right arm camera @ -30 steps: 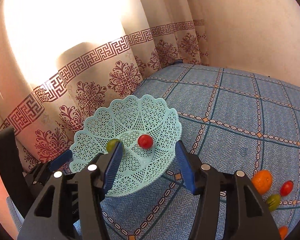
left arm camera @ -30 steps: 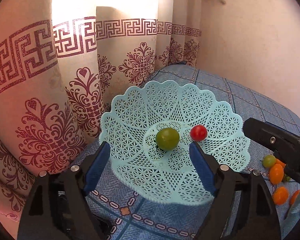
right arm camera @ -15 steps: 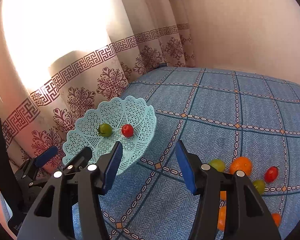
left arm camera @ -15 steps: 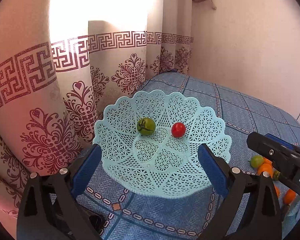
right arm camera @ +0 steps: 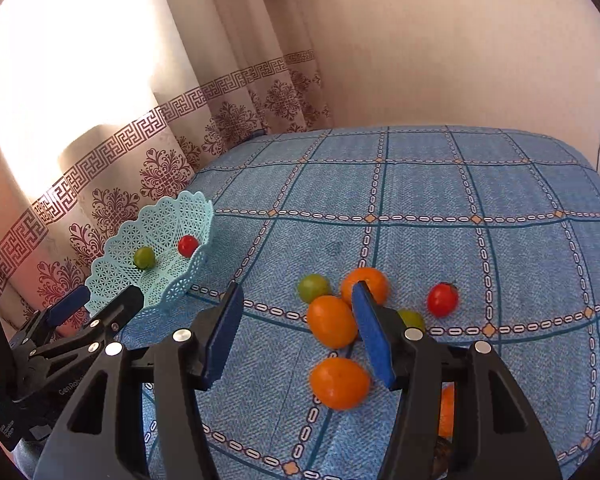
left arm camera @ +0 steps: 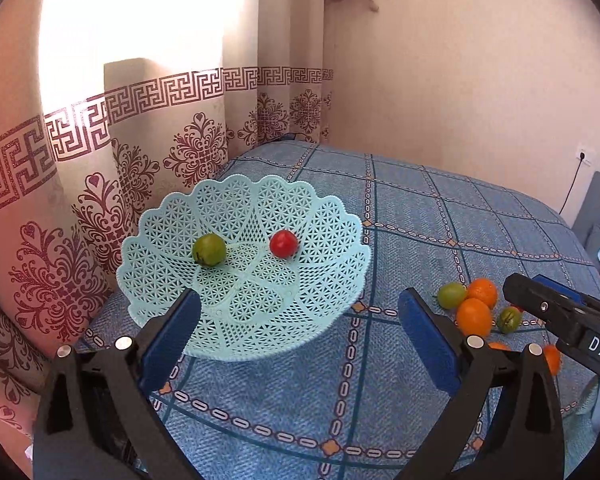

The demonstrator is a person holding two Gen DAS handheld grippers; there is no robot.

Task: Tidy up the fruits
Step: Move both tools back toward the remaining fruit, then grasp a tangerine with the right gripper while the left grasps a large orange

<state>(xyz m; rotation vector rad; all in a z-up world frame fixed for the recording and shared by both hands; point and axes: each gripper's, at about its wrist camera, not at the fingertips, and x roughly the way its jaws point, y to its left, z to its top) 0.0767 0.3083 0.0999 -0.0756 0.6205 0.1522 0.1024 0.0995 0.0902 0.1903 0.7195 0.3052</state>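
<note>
Both grippers are staying open and holding nothing: the left gripper (left arm camera: 298,332) is facing the basket (left arm camera: 332,240), the right gripper (right arm camera: 296,328) is hovering over the oranges (right arm camera: 332,320) on the bed (right arm camera: 500,248).

The right gripper (right arm camera: 296,330) hides part of one orange fruit (right arm camera: 447,410).

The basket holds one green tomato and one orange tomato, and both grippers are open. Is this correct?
Not quite. In the left wrist view, the basket holds a green tomato and a red tomato, not an orange one. Both grippers are open.
</note>
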